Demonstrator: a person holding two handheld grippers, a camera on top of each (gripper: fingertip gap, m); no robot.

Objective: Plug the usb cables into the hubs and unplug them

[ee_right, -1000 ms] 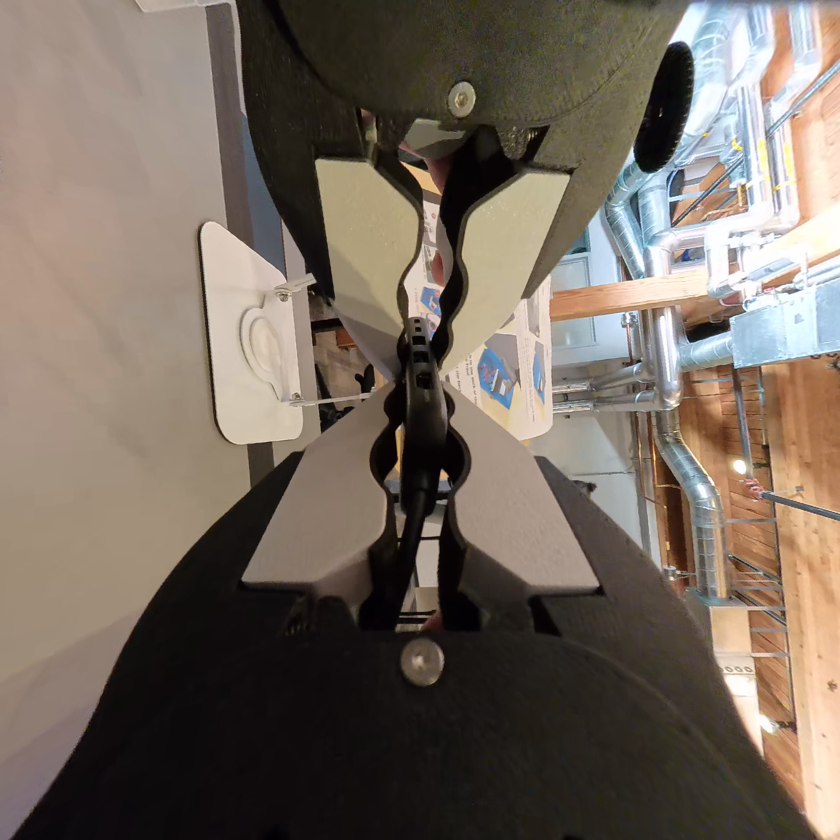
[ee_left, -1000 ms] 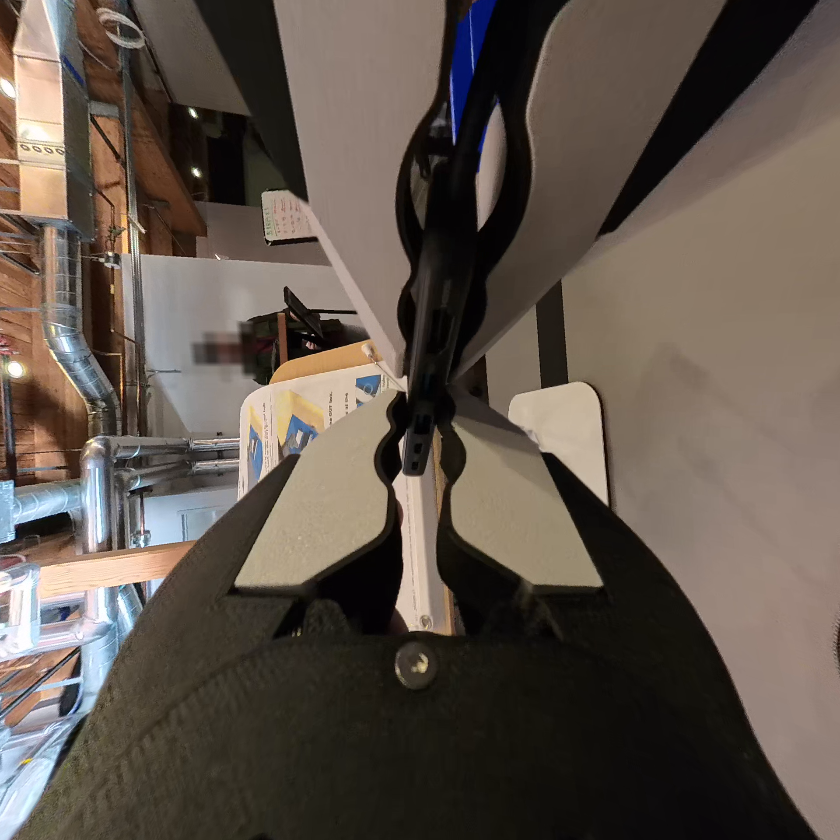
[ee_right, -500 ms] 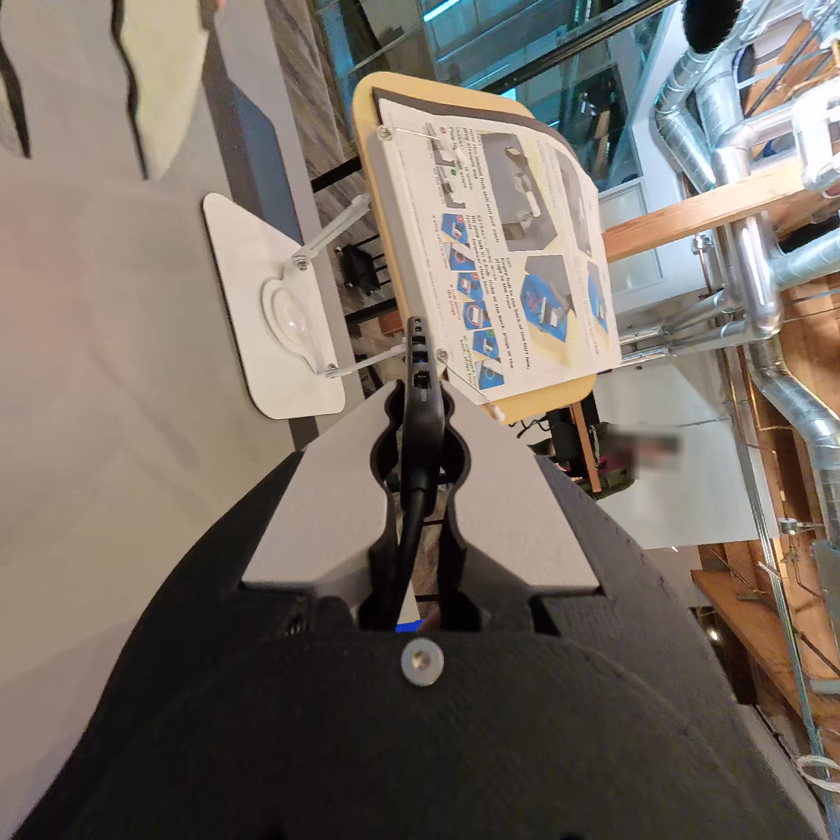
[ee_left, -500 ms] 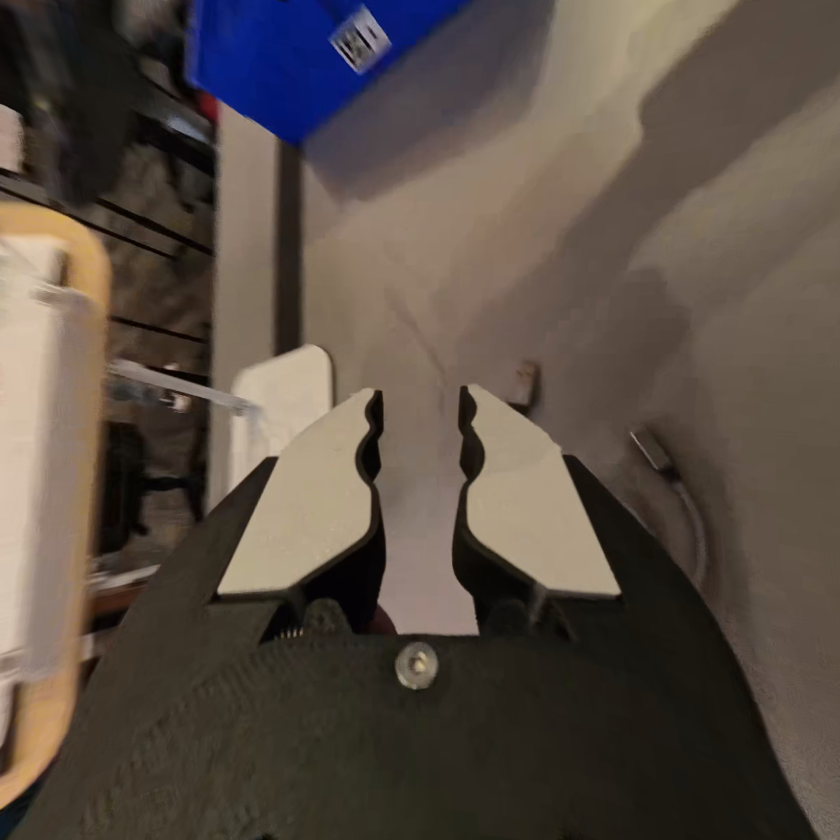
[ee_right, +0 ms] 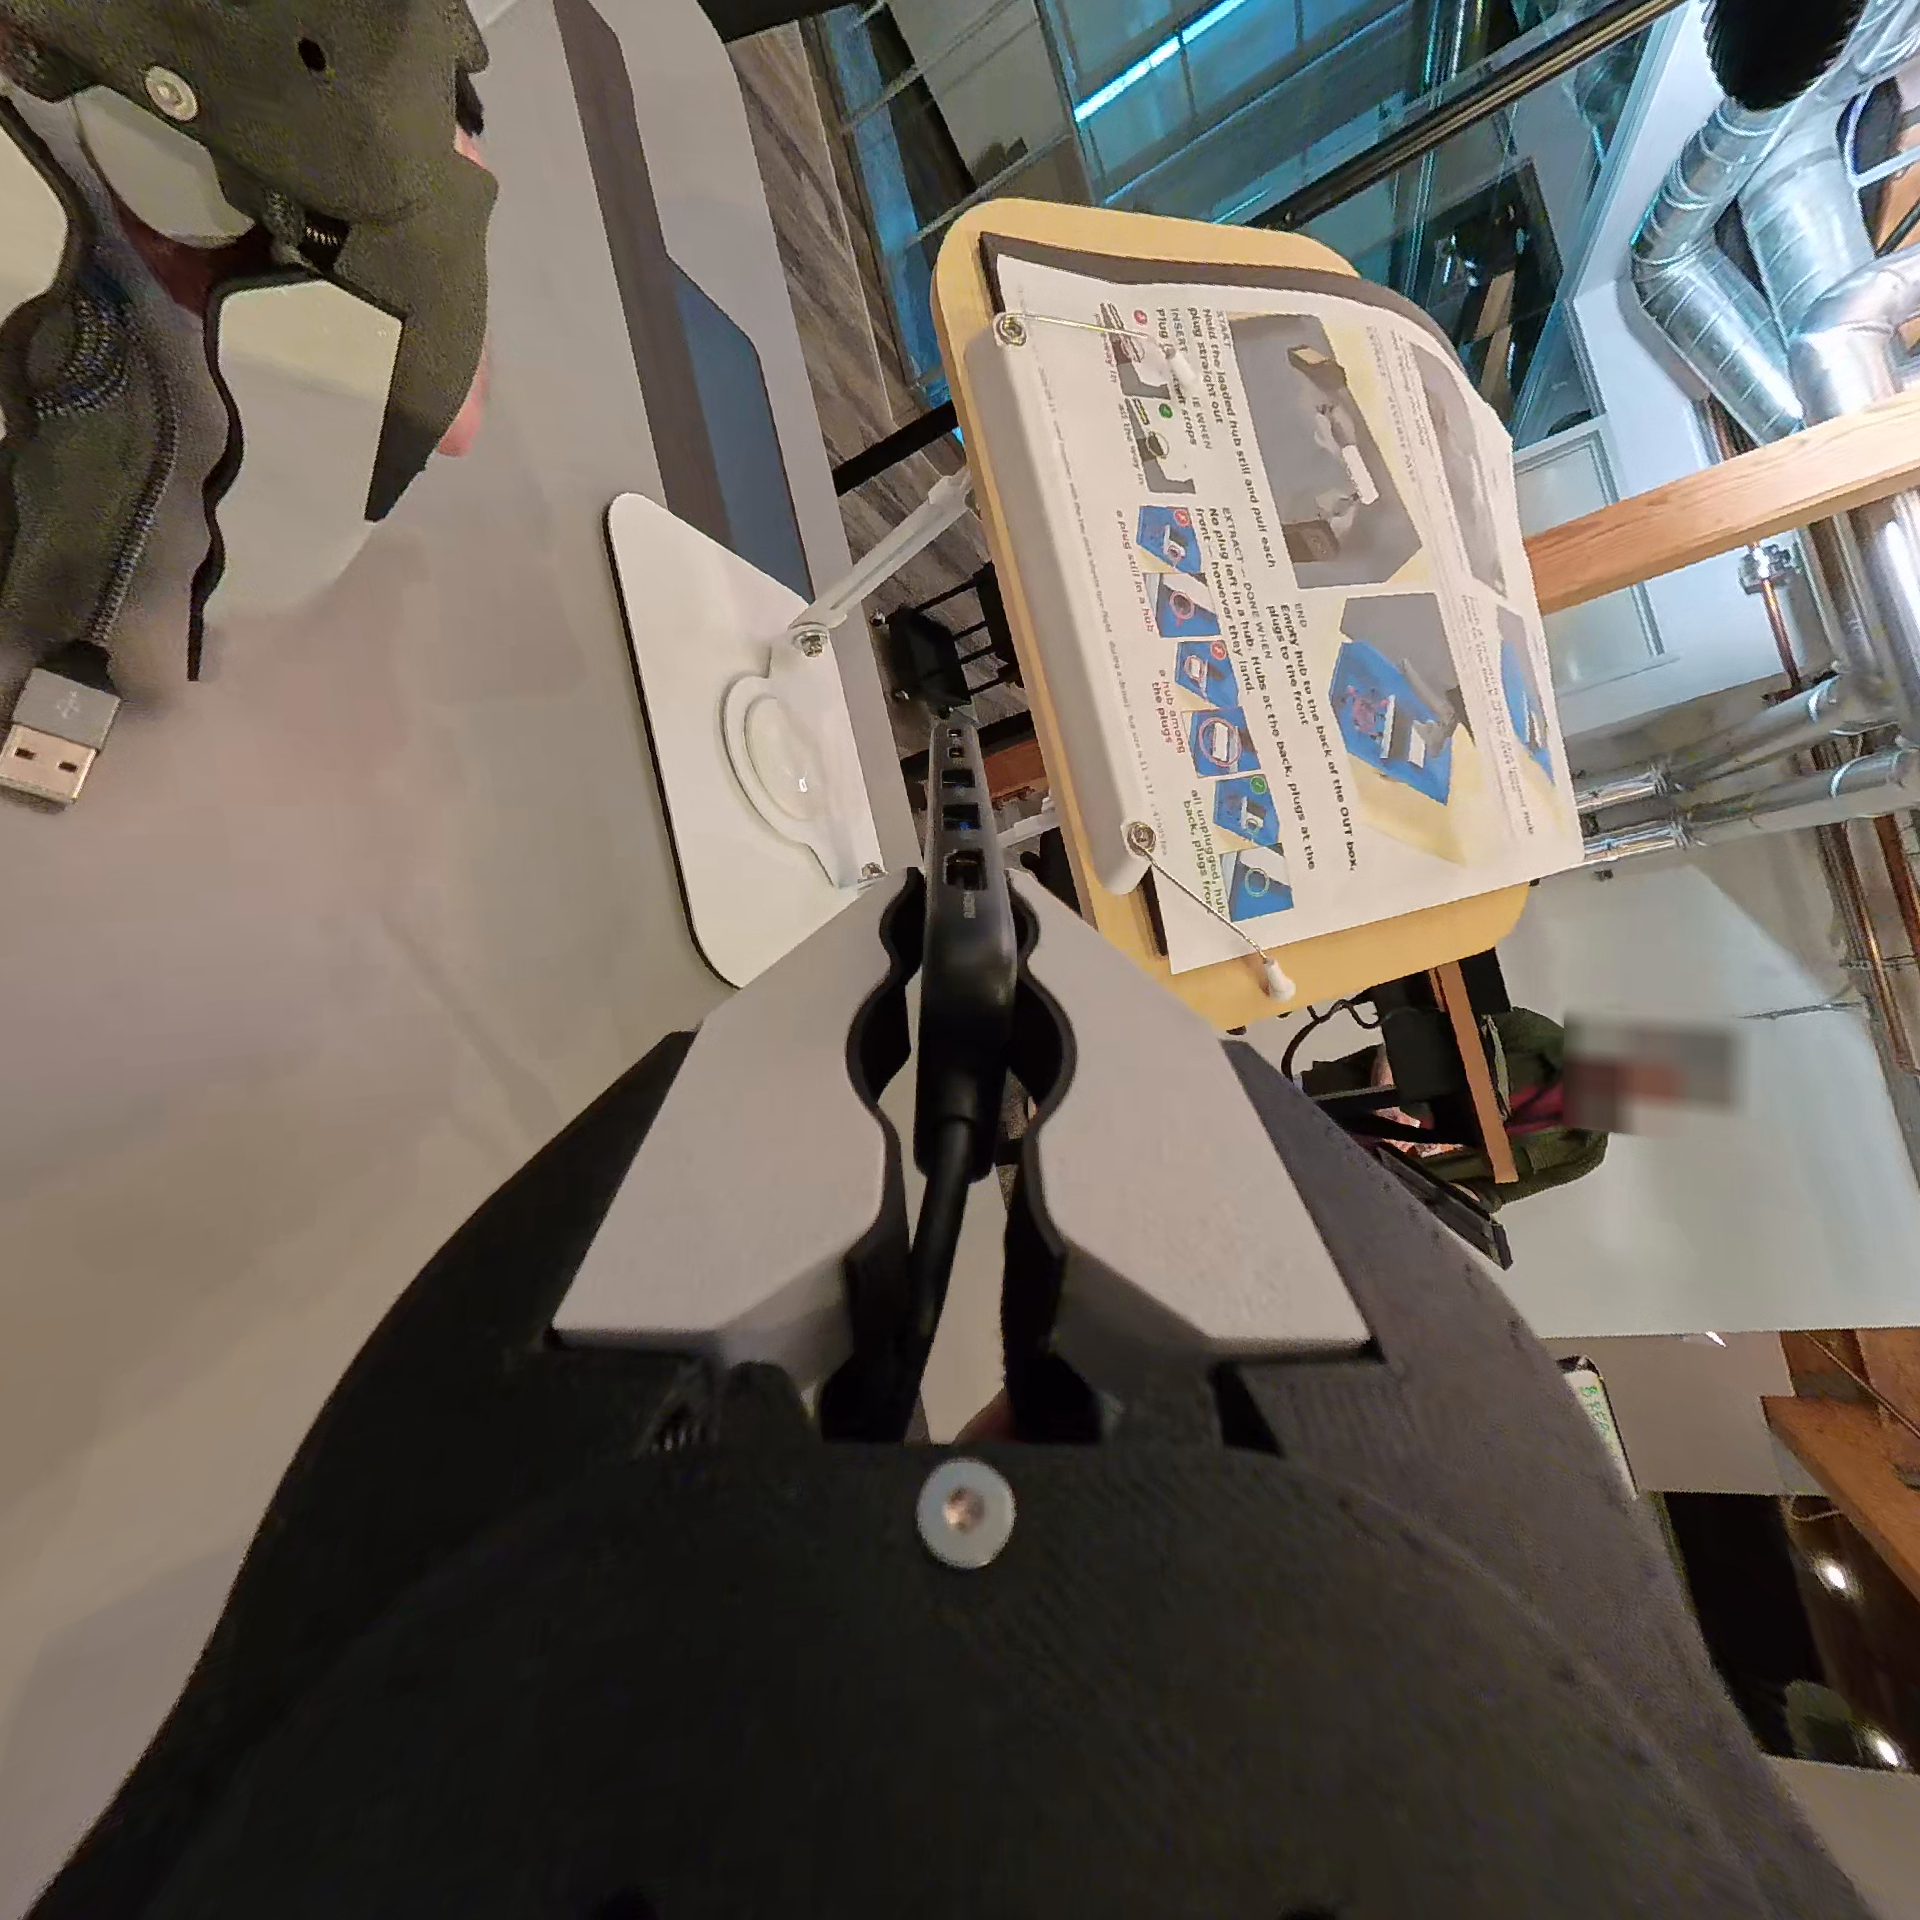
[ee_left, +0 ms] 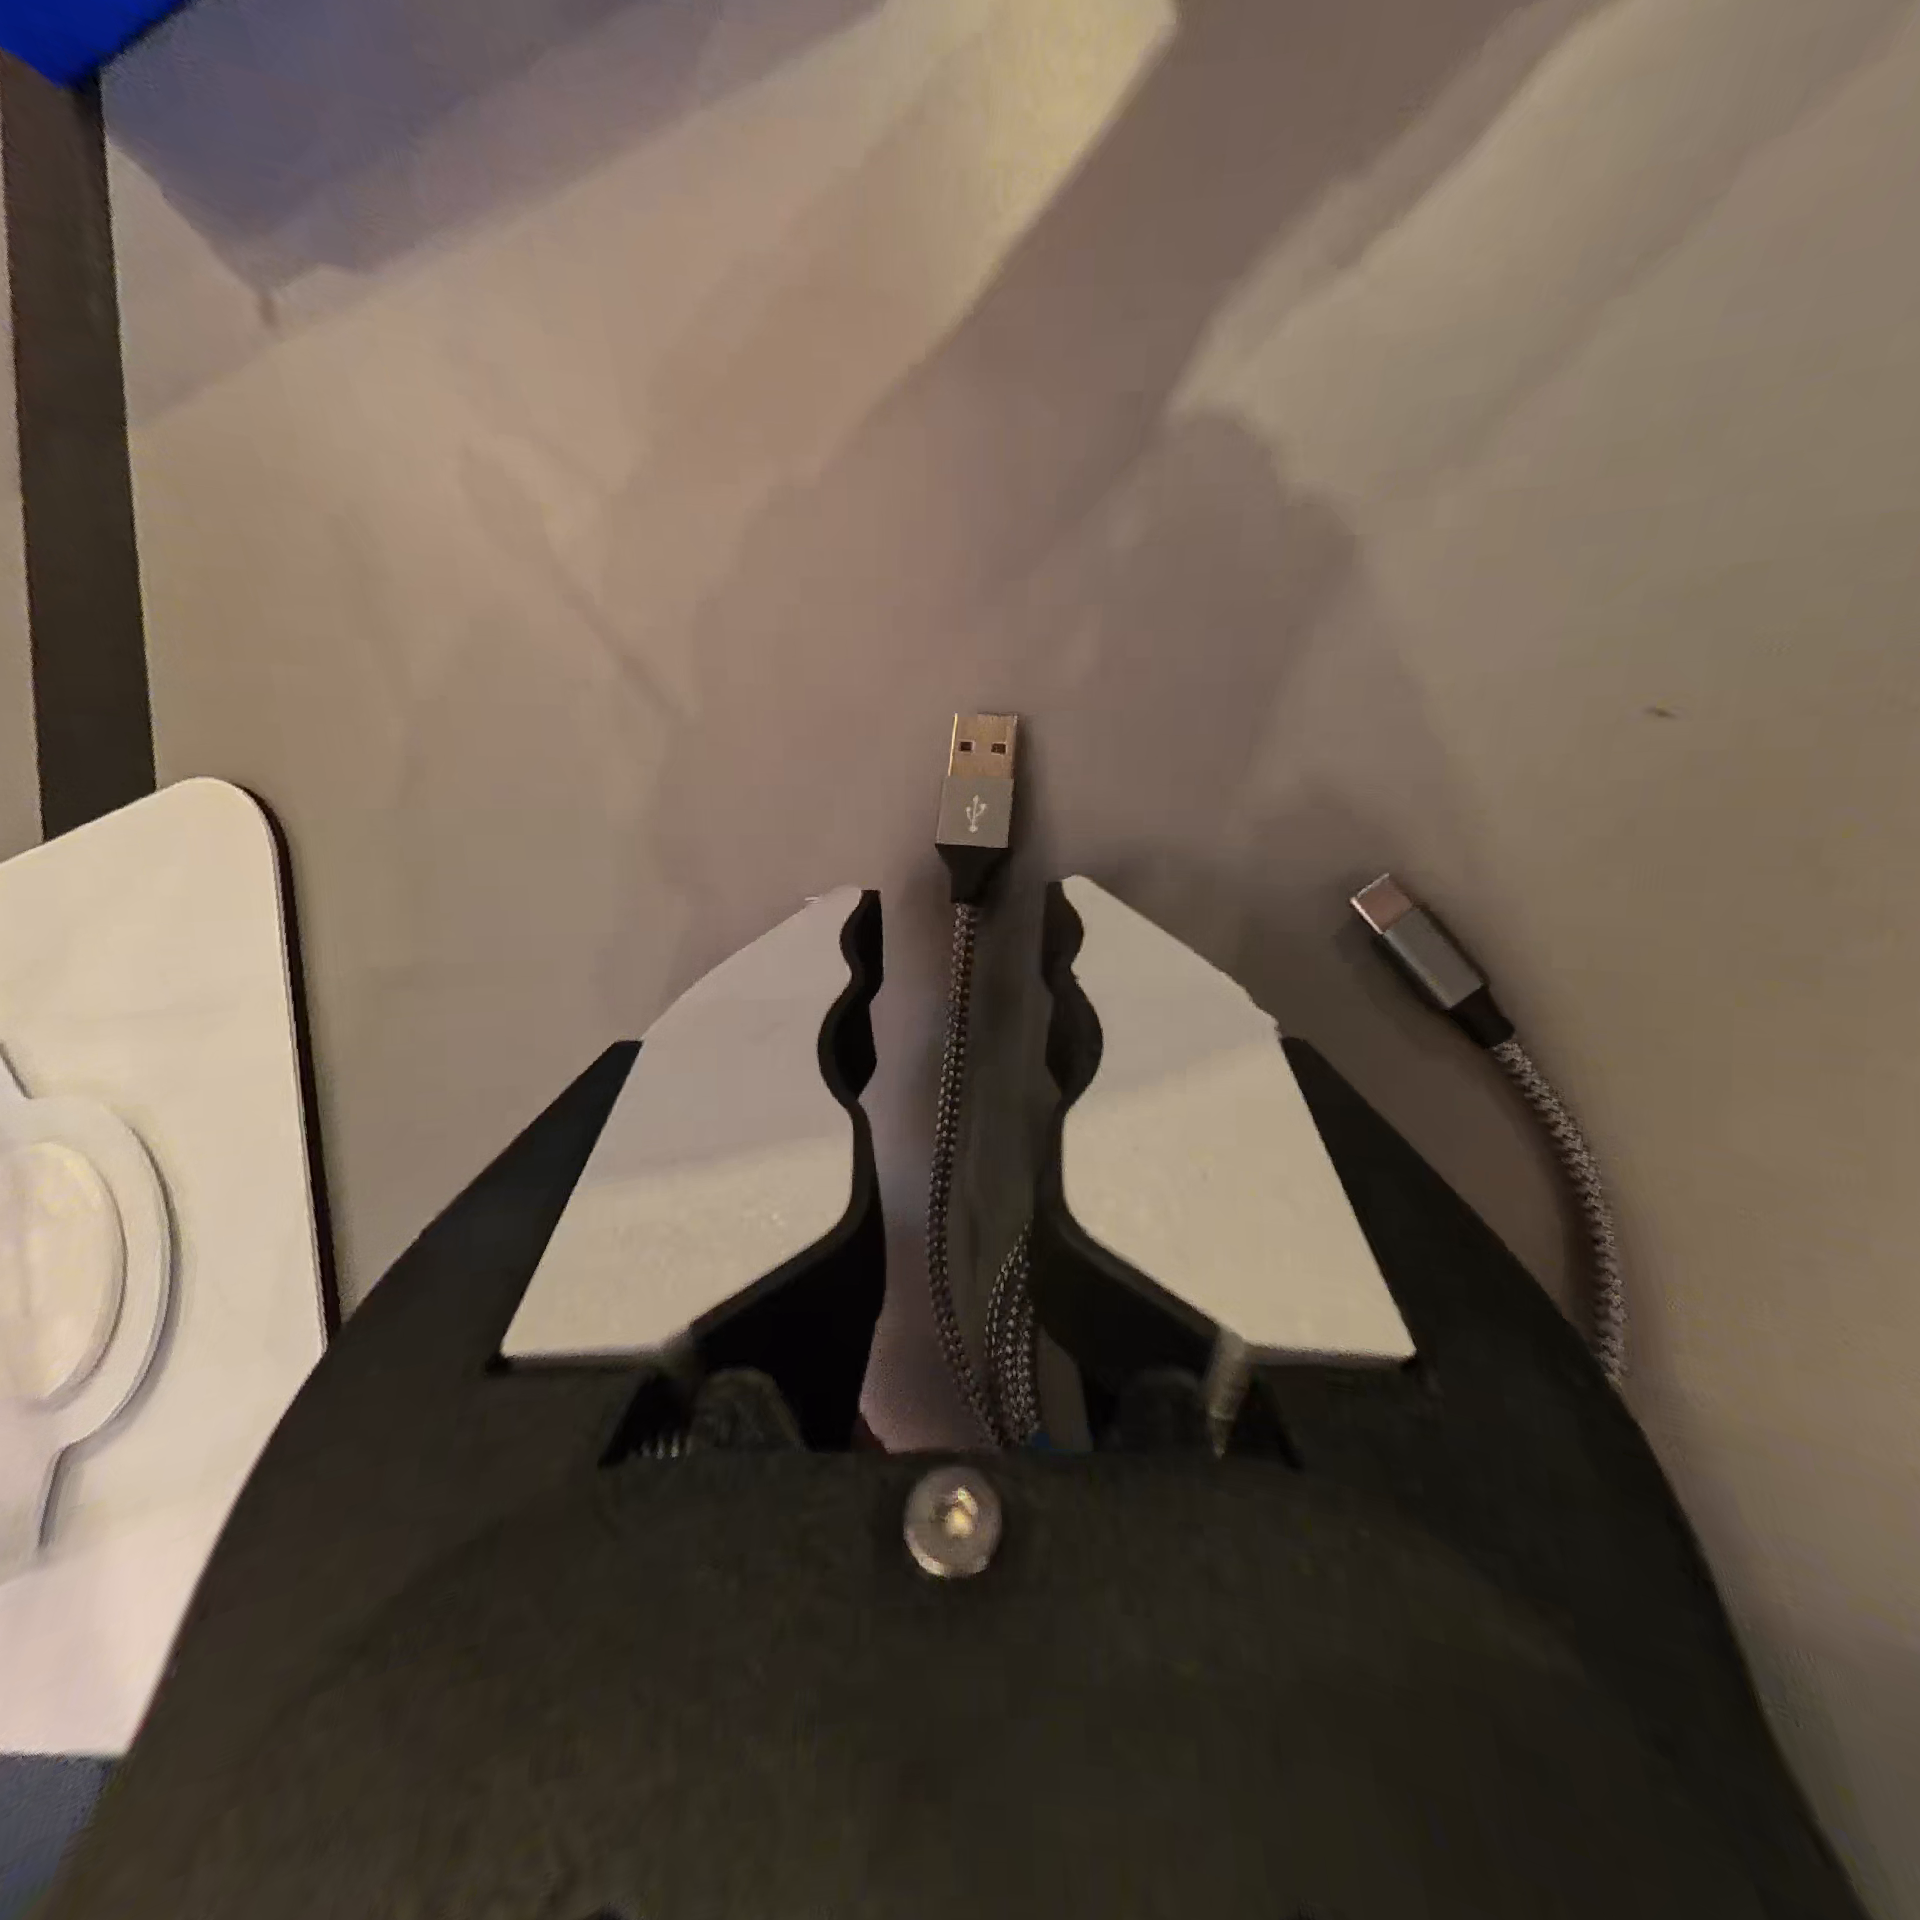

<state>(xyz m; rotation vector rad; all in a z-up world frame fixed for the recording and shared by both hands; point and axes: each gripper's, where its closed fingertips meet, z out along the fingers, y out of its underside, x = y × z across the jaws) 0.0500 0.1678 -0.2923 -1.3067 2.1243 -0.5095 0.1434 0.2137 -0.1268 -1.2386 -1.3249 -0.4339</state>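
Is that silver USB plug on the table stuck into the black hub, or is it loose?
Loose. The USB plug lies on the table, its metal tip bare; the black hub is apart, clamped in the right gripper.

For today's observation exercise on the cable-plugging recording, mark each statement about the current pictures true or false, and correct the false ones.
1. The right gripper is shut on the black hub. True.
2. The left gripper is clamped on the USB-A plug. False: its jaws stand open either side of the braided cable, the plug lying on the table just past the fingertips.
3. A second, smaller plug lies to the right of the USB-A plug. True.
4. A cable is plugged into the hub's side ports. False: the ports in view are empty.
5. A sheet of pictures is clipped to a wooden board. True.
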